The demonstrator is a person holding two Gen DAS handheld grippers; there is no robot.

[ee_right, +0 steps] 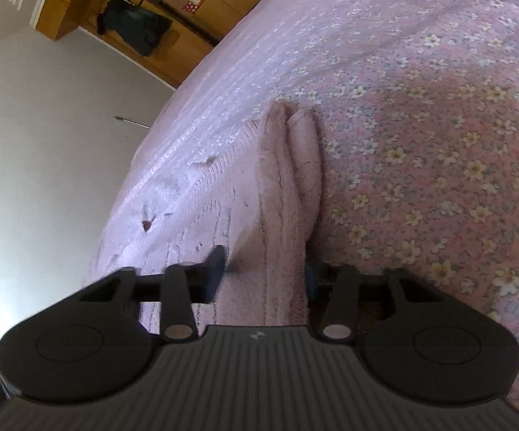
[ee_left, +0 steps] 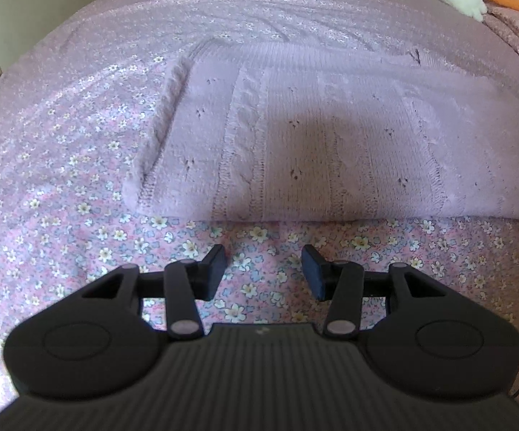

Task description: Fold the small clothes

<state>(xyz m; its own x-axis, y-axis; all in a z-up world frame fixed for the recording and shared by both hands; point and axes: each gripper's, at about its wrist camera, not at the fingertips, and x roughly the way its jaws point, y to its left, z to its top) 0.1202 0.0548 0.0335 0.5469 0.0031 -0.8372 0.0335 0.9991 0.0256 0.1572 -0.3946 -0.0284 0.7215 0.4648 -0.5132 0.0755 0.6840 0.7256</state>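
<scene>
Left claw [ee_left: 264, 269] open over bed [ee_left: 79, 179]; right claw [ee_right: 263, 273] straddling edge of one folded sweater [ee_right: 284, 197], grip unclear.

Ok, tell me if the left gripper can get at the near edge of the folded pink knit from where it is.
Probably yes. The left gripper is open over bare floral bedspread, and nothing lies between its fingers and the near edge of the pink knit.
</scene>
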